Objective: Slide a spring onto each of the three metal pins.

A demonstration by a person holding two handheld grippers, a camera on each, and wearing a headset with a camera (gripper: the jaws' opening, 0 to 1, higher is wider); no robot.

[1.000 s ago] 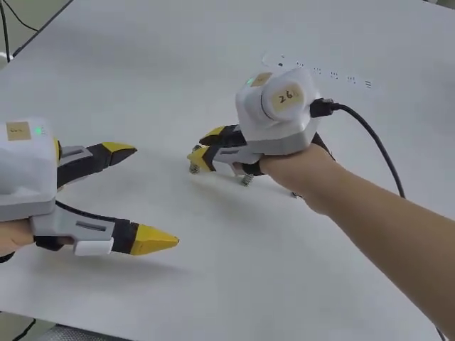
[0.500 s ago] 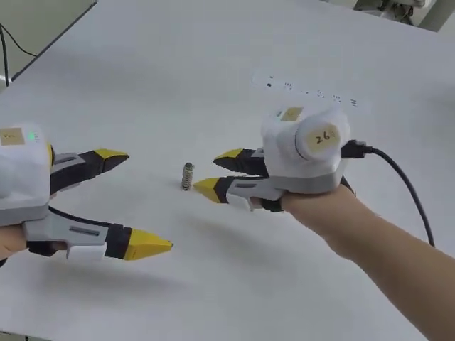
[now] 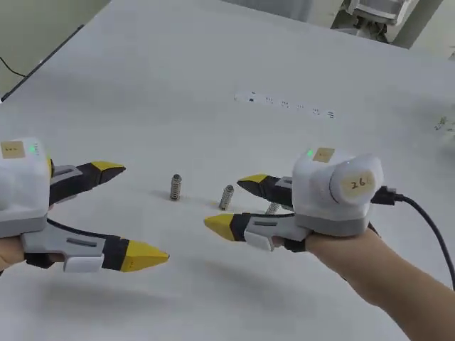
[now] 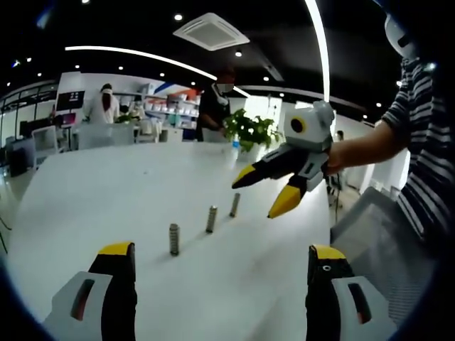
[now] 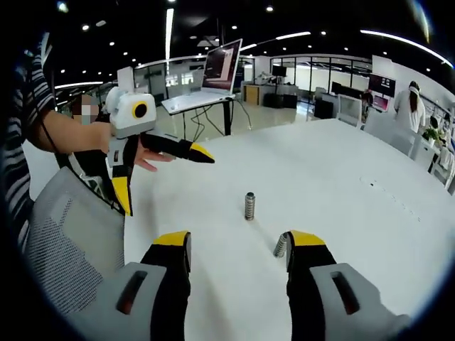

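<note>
I am holding the left gripper point(image 3: 131, 212) released. Its black jaws, tipped with glossy yellow wedges, are spreading wide above the matte white table point(image 3: 178, 85). The right gripper point(image 3: 227, 204) is hanging open too and gripping nothing. Its smooth white housing is carrying a round paper label point(image 3: 357, 183).

Three small grey ribbed coils are standing upright in a row on the table between the two grippers. The first spring point(image 3: 175, 187) is standing in the clear. The middle spring point(image 3: 226, 197) is showing between the right gripper's jaw tips. The third spring point(image 3: 272, 209) is partly hiding behind that gripper's far jaw. In the right gripper view, one jaw is cutting off part of a coil. I cannot make out what each coil is seated on, since they are too small.
</note>
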